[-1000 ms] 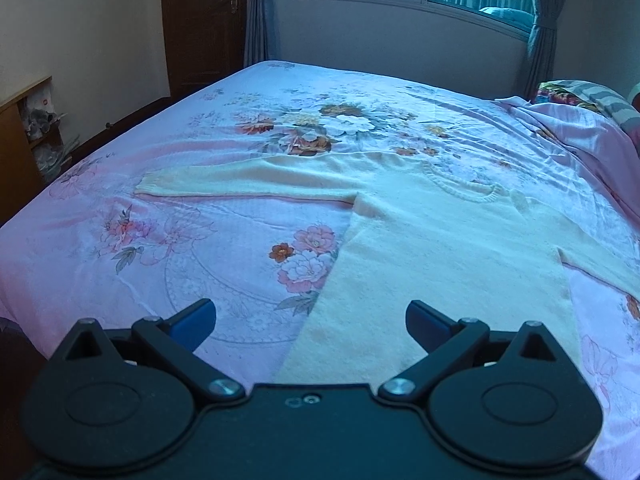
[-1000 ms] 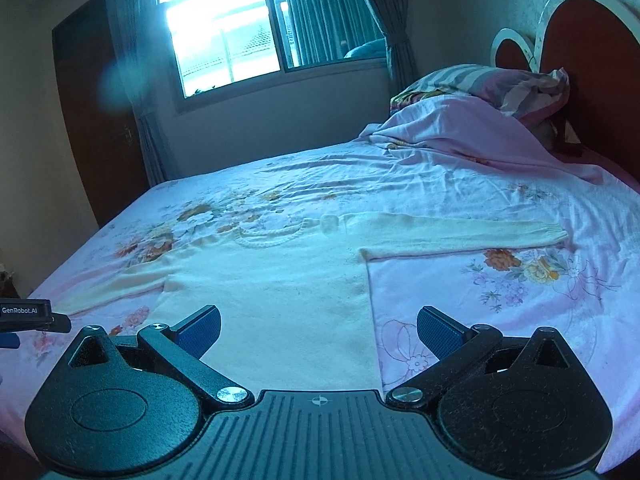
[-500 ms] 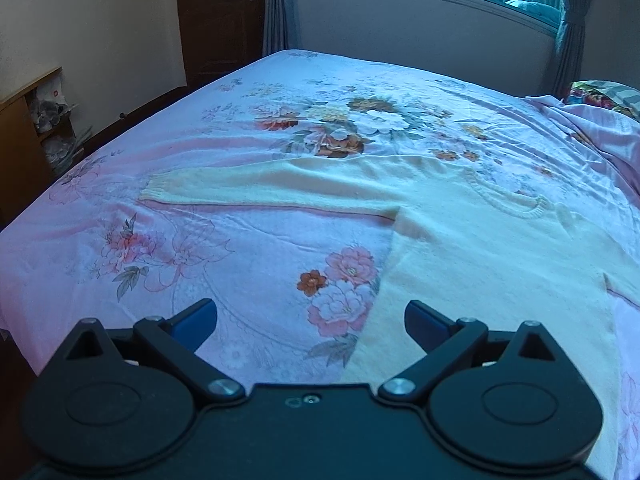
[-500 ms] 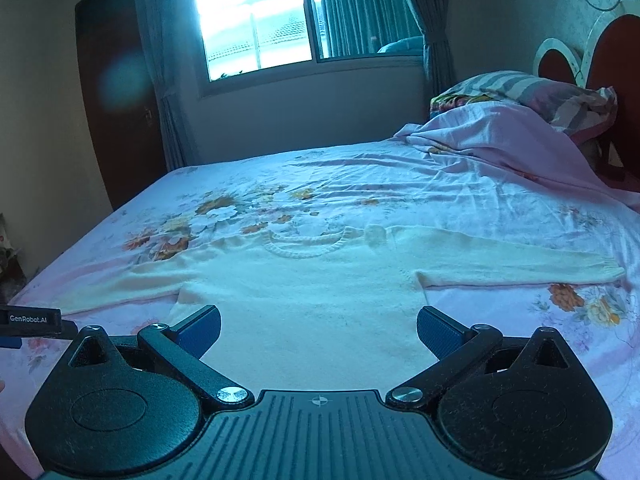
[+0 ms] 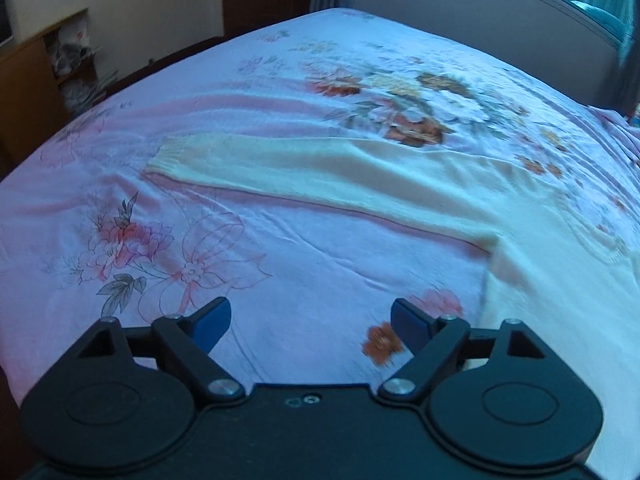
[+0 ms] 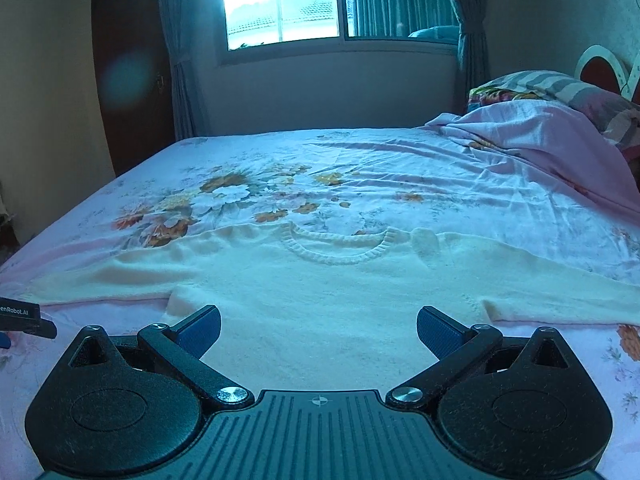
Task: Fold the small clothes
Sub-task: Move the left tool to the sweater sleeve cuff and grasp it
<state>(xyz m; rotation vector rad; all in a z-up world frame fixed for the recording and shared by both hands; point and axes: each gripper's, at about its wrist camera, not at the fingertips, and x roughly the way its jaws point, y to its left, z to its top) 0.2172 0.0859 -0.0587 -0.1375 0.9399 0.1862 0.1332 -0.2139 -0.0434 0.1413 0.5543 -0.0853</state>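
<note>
One cream sweater [image 6: 320,292] lay flat on the bed [image 6: 400,168], front up, both sleeves stretched out sideways, on a pink floral sheet [image 5: 280,264].

The left wrist view showed what the other did not: the whole of one sleeve [image 5: 320,176] out to its ribbed cuff [image 5: 168,156], with bare sheet between it and the left gripper [image 5: 310,322], and a wooden shelf unit [image 5: 36,80] beside the bed. Only the edge of the sweater's body entered that view, at the right.

The right wrist view alone gave the ribbed neckline [image 6: 336,248], the window [image 6: 284,0], one crumpled pink blanket [image 6: 540,140] and one striped pillow [image 6: 560,88] near the headboard [image 6: 600,68]. The right gripper [image 6: 319,330] hung over the sweater's body. A tip of the other gripper showed at the left edge.

Two grippers in all; each had its jaws spread wide, holding nothing.
</note>
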